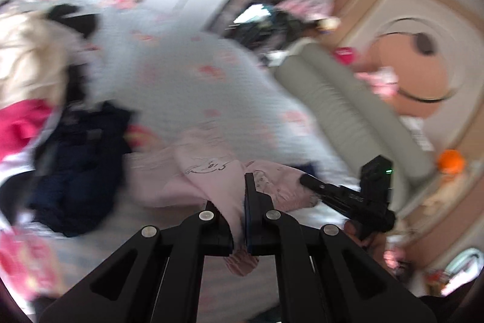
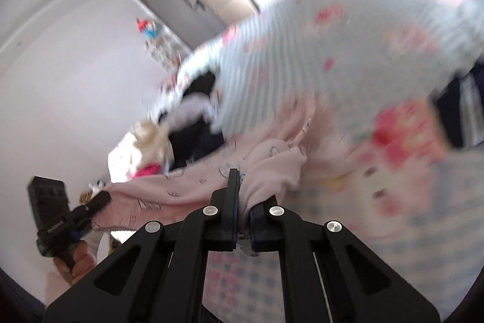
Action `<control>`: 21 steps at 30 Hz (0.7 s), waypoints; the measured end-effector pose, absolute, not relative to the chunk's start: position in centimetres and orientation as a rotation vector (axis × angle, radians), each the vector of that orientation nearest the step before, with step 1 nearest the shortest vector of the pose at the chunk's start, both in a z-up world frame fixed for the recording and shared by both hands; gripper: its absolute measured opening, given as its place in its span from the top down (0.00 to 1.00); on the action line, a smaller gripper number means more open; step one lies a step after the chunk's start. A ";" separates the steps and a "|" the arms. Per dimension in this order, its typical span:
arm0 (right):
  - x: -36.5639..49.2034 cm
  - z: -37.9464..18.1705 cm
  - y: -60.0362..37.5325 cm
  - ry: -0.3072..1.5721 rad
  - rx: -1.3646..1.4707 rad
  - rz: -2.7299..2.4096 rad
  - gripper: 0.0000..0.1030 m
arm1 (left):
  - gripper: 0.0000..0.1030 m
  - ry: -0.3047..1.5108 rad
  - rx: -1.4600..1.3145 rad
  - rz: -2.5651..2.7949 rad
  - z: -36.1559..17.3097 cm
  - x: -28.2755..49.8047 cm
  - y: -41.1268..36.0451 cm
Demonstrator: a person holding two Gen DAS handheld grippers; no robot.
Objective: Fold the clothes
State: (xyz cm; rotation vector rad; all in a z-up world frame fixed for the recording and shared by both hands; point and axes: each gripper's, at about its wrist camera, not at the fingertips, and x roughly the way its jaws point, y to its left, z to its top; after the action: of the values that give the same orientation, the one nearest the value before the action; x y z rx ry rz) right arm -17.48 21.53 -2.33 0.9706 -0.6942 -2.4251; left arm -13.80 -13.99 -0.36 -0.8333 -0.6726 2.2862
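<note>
Currently, per scene:
left hand-held gripper (image 1: 242, 220): clamped on pink garment (image 1: 211, 171), cloth pinched between its jaws.
right hand-held gripper (image 2: 243, 211): clamped on the same garment's other edge.
pink garment: stretched between both, above the bed (image 1: 187, 74).
dark clothes (image 1: 78, 165): heaped left of it.

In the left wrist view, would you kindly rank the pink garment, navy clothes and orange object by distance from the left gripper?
1. Pink garment: clamped in the left gripper.
2. Navy clothes: left, on the bed.
3. Orange object: far right, beyond the bed.
</note>
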 end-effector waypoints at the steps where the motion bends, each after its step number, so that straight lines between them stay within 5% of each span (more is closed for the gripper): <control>1: -16.3 -0.7 22.8 -0.701 0.921 -2.448 0.97 | 0.95 -0.669 -0.792 2.255 0.8 -13.3 -13.2; 8: -10.8 6.9 28.7 -0.739 0.706 -2.542 0.97 | 0.95 -0.610 -0.696 2.238 5.8 -12.6 -9.4; 15: -16.9 -0.8 32.4 -0.817 1.121 -2.592 0.97 | 0.95 -0.459 -1.193 2.295 -0.9 -22.0 -3.9; 21: -18.2 13.4 33.6 -0.685 0.626 -2.740 0.97 | 0.95 -0.330 -0.566 2.384 16.8 -20.9 -1.9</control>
State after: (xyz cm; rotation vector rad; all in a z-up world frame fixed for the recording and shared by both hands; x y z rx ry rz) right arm -18.17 33.58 13.37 0.6256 -0.6846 -2.7396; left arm -20.91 -1.91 16.85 -0.5660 -0.3302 2.3840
